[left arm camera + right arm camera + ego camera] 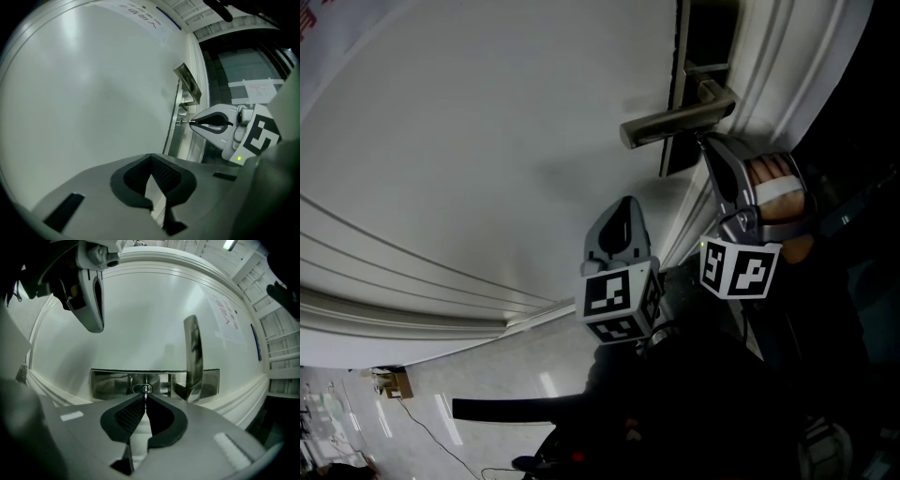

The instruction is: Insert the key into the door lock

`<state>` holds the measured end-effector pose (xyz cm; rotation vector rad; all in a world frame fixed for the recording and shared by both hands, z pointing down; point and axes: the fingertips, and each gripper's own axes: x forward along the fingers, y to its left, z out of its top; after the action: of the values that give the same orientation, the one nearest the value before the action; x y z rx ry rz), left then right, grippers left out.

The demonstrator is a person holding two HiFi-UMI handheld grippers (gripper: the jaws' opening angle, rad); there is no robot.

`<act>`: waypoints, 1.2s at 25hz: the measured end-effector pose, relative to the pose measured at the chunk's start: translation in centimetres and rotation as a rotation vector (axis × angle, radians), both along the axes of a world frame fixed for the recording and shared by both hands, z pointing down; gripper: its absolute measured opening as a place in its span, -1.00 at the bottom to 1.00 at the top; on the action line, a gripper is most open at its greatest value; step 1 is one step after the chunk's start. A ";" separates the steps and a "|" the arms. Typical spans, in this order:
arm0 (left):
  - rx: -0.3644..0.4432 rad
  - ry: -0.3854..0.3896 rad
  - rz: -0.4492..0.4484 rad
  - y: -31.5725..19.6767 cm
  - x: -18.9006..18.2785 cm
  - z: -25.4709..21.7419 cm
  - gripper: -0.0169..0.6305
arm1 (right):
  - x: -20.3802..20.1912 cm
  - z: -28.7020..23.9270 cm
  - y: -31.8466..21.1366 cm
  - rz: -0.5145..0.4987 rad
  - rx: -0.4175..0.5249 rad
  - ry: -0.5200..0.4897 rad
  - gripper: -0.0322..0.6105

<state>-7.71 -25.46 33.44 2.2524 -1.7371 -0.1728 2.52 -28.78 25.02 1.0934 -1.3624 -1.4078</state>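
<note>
Where key (145, 391) meets door lock (138, 388), right hand-held gripper (192, 123) clamped on it; left hand-held gripper (151, 159) closed.

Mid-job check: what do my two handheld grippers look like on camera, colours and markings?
The left gripper and right gripper both have smooth light-grey plastic shells that taper to pointed tips. Black mesh-textured pads line the jaws. Each carries a white cube with black square markers: the left cube and the right cube. A small green light glows on the right gripper's body.
</note>
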 end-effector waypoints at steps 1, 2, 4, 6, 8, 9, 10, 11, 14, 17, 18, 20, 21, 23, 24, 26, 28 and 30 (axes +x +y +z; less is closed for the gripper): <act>0.005 0.001 -0.001 0.0 0.0 -0.1 -0.94 | 0.0 0.0 0.0 0.000 0.001 0.001 -0.86; 0.008 0.002 -0.002 0.0 0.0 -0.2 -0.94 | 0.0 0.0 0.0 0.000 0.001 0.002 -0.86; 0.008 0.004 -0.005 0.1 0.0 -0.4 -0.94 | -0.1 0.0 -0.1 0.001 -0.002 0.003 -0.86; 0.006 0.001 -0.005 0.1 -0.1 -0.3 -0.94 | -0.1 0.0 -0.1 0.002 -0.003 0.004 -0.86; 0.002 -0.001 -0.005 0.1 -0.2 -0.3 -0.94 | -0.1 -0.1 -0.1 0.002 -0.003 0.004 -0.86; 0.000 -0.002 -0.004 0.1 -0.2 -0.2 -0.94 | -0.1 -0.1 -0.1 0.002 -0.003 0.005 -0.86; 0.000 -0.003 -0.002 0.1 -0.2 -0.1 -0.94 | -0.1 -0.1 -0.1 0.001 -0.004 0.005 -0.86; 0.002 -0.003 -0.003 0.1 -0.2 -0.1 -0.94 | -0.1 -0.1 -0.1 0.000 -0.004 0.004 -0.86; -0.005 0.000 -0.008 0.0 -0.2 -0.4 -0.94 | -0.1 -0.1 -0.1 -0.003 -0.004 0.004 -0.86; -0.001 -0.002 -0.002 0.0 -0.1 -0.2 -0.94 | -0.1 -0.1 -0.1 -0.004 -0.004 0.004 -0.86; 0.000 -0.003 0.000 0.0 0.0 -0.2 -0.94 | -0.1 -0.1 -0.1 -0.005 -0.004 0.004 -0.86; -0.004 -0.003 -0.003 -0.1 -0.1 -0.3 -0.94 | -0.1 0.0 -0.1 -0.005 -0.003 0.004 -0.86; -0.005 -0.003 -0.002 -0.1 0.0 -0.2 -0.94 | -0.1 0.0 -0.1 -0.005 -0.002 0.004 -0.86; -0.003 -0.005 0.004 -0.1 0.0 -0.1 -0.94 | -0.1 0.0 -0.1 -0.004 -0.002 0.004 -0.86; 0.001 -0.004 0.004 -0.1 0.1 -0.1 -0.94 | -0.1 0.0 -0.1 -0.003 -0.001 0.004 -0.86; 0.008 -0.003 0.001 -0.2 0.0 -0.5 -0.94 | -0.1 -0.1 -0.1 -0.002 0.000 0.004 -0.86; 0.010 -0.003 0.000 -0.2 0.0 -0.5 -0.95 | -0.1 -0.1 -0.1 -0.003 0.000 0.005 -0.86; 0.011 -0.003 0.005 -0.2 0.0 -0.3 -0.94 | -0.1 0.0 -0.1 -0.004 0.000 0.006 -0.86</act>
<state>-7.68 -25.64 33.12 2.2655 -1.7360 -0.1784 2.42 -28.89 24.99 1.0860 -1.3608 -1.4124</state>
